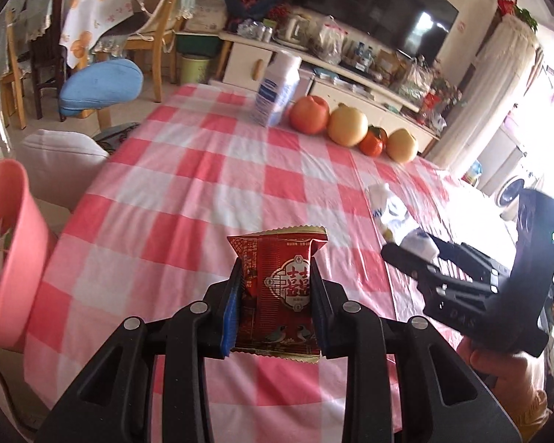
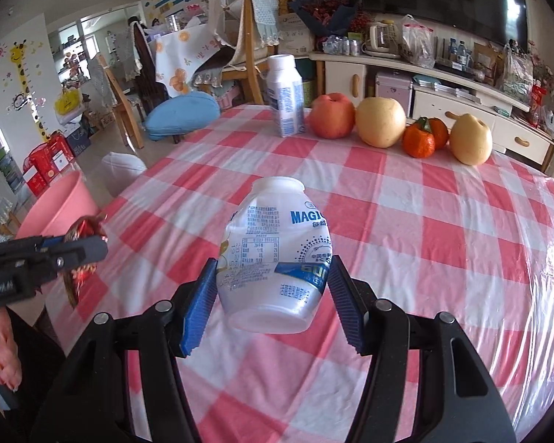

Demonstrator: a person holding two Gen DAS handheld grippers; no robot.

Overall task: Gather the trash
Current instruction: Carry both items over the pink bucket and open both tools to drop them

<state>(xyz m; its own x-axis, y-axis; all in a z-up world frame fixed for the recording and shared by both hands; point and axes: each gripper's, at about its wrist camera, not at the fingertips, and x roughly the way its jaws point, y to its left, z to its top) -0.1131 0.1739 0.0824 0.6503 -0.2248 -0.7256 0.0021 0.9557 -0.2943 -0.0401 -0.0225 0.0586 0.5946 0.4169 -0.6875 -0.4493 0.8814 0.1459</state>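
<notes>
Fruit is lining the far edge of a table (image 2: 424, 221) draped in a red-and-white checked cloth under clear plastic: a red apple (image 2: 331, 115), a yellow pear (image 2: 380, 122), two oranges (image 2: 421, 140) sitting touching each other, and a second pear (image 2: 471, 139). A white carton (image 2: 285, 96) with blue print is standing upright just left of the apple. Nothing is lying on the cloth between this row and the two grippers.

Above the near part of the table, the left gripper (image 1: 275, 295) is pinching a red snack wrapper (image 1: 277, 288) upright between its blue pads (image 1: 229, 317), lifted clear of the cloth. To its right, the right gripper (image 2: 273, 295) is clamping a small white plastic bottle (image 2: 275, 254) by its lower half, mouth tilted away, also off the table. The two tools are hanging well apart.

A pink bin (image 1: 7, 258) is standing off the table's left edge, partly cut by the frame, with what looks like pale packaging inside, too cropped to identify. A white stool (image 1: 59, 162) and a blue cushion (image 1: 101, 86) are sitting beyond it. Wooden chairs (image 2: 251, 59), a cluttered low cabinet (image 2: 461, 88) and a dark television (image 2: 443, 0) are filling the background. The wrapper is blurring in the right wrist view, and the person's hands are showing only at the picture edges.
</notes>
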